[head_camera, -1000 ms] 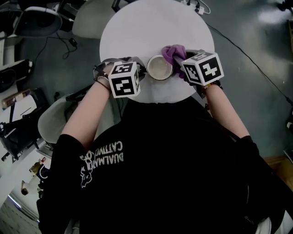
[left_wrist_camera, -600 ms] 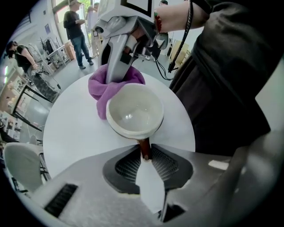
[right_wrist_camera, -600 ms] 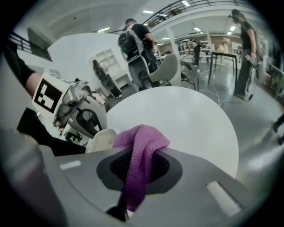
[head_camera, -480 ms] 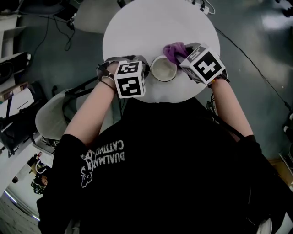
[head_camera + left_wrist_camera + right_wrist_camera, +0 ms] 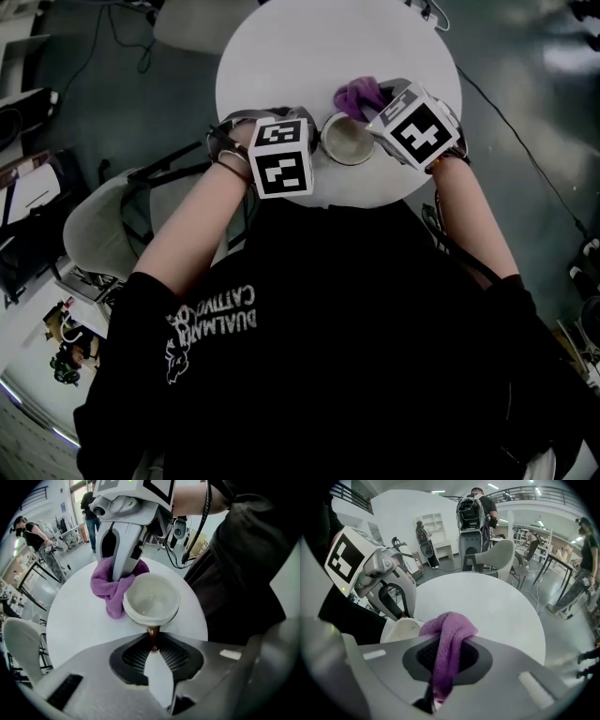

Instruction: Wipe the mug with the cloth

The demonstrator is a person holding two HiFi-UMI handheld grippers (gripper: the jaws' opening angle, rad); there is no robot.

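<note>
head view: white mug (image 5: 349, 141) by the near edge of the round desk (image 5: 300, 56), purple cloth (image 5: 359, 96) touching its far side; left claw (image 5: 307, 150) at its left, right claw (image 5: 380, 120) at its right. left claw view: jaws narrow, pinched on the mug's brown handle; cloth bunched against the mug wall. right claw view: jaws clamped on a fold of cloth, mug just beside.

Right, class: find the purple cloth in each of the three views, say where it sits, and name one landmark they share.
Head view: purple cloth upper centre, just beyond the mug.
Left gripper view: left of centre, against the mug's left side.
Right gripper view: bottom centre, clamped in the jaws of the right gripper.
Shared landmark: the mug, beside the purple cloth in all three.
</note>
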